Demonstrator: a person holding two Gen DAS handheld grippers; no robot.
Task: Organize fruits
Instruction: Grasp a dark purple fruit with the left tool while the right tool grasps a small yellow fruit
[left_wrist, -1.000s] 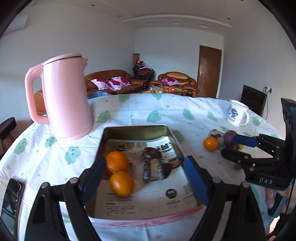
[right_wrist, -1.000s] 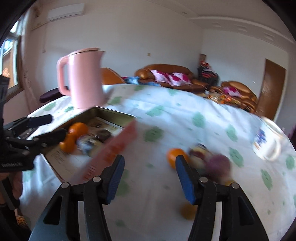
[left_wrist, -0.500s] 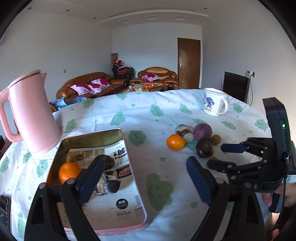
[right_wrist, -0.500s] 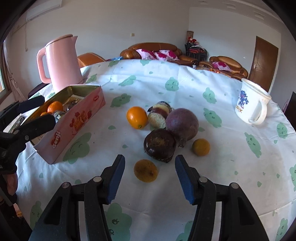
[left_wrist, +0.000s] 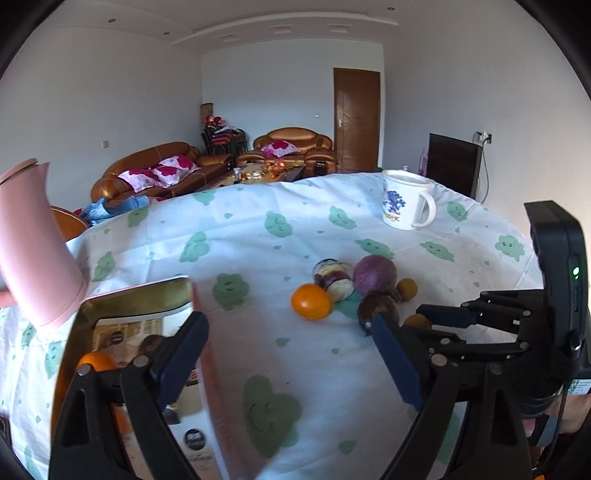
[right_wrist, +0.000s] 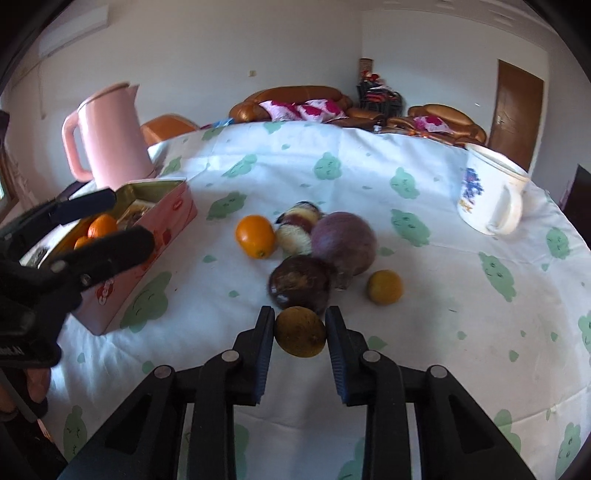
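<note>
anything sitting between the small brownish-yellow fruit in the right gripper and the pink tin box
Nothing on the cloth. The right gripper is shut on the small brownish-yellow fruit; only the open left gripper hangs beside the pink tin box.

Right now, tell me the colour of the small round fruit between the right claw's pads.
Dull brownish-yellow small round fruit, clearest in the right wrist view.

Loose on tablecloth: one orange (right_wrist: 255, 236), two small yellowish fruits (right_wrist: 300, 331), one dark brown fruit (right_wrist: 299, 282), one purple fruit (right_wrist: 343, 242), one striped purple-cream item (right_wrist: 298, 229). In tin (right_wrist: 147, 243): two oranges (right_wrist: 102, 226) visible. One kettle (right_wrist: 110, 136). One mug (right_wrist: 487, 188).
</note>
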